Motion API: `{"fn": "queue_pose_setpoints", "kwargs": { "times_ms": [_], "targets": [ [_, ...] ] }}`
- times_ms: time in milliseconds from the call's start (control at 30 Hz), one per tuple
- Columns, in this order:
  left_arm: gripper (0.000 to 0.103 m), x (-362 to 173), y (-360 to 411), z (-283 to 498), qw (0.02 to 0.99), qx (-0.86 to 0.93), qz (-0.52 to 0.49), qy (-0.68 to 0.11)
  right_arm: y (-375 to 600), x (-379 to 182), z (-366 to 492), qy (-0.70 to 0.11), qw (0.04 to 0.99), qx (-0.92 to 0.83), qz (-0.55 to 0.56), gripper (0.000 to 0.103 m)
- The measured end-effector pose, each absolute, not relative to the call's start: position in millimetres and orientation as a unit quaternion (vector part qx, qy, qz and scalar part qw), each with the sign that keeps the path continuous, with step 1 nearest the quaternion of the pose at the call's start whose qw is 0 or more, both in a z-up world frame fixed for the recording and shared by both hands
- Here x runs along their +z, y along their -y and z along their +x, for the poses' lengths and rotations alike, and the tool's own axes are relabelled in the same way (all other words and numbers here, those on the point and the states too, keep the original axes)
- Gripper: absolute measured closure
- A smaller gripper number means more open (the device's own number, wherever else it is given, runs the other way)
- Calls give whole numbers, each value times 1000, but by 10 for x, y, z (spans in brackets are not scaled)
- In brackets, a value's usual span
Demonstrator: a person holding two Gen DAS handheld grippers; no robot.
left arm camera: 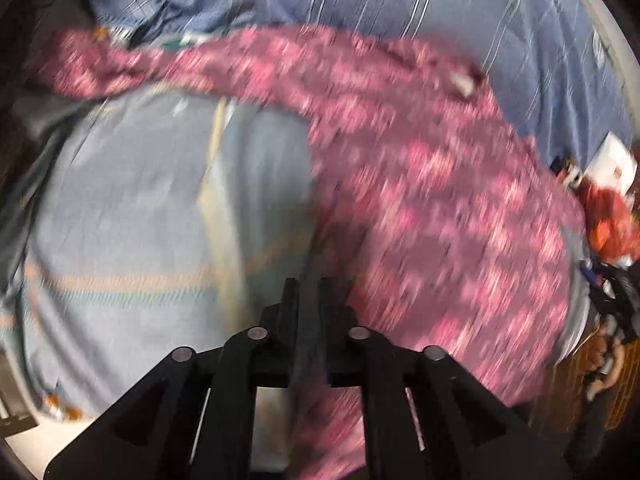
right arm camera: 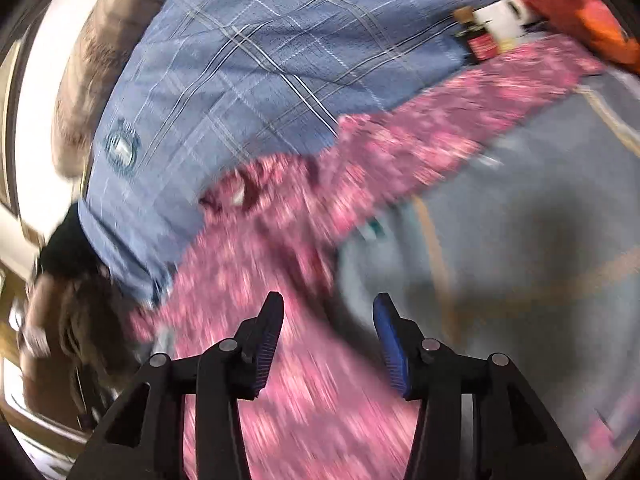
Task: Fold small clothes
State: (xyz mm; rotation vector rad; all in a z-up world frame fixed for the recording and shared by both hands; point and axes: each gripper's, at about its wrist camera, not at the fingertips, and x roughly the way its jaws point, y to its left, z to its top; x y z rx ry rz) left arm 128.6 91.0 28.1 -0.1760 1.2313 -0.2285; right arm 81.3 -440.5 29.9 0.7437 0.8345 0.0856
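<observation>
blur smears pink garment (left arm camera: pixel 420 184); left claw (left arm camera: pixel 308 292) near-closed on nothing visible, right claw (right arm camera: pixel 328 312) wide.

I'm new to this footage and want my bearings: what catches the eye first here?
A pink patterned garment sprawls diagonally across the pale blue sheet, one long part trailing away. Behind it lies a blue plaid quilt. The right gripper hangs open over the garment's edge, nothing between its fingers.
</observation>
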Motion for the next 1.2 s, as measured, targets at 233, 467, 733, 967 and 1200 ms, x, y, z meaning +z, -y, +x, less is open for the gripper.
{"fn": "queue_pose_setpoints", "kwargs": {
  "times_ms": [233, 467, 733, 967, 1200],
  "targets": [
    [82, 219, -568, 1989, 815, -91, -88, -565, 4367, -42, 1697, -400, 829, -35, 389, 76],
    [51, 67, -411, 2408, 843, -42, -41, -534, 4960, 227, 1859, -361, 847, -105, 375, 100],
    [47, 56, -529, 2369, 842, -58, -51, -534, 4810, 412, 1649, -331, 865, -67, 371, 90],
    [46, -102, -94, 2223, 832, -89, -37, -547, 4217, -78, 1982, -423, 863, -28, 275, 96],
    [21, -183, 14, 2054, 845, -85, 14, -527, 5470, 264, 1515, -323, 859, -130, 374, 78]
  ]
}}
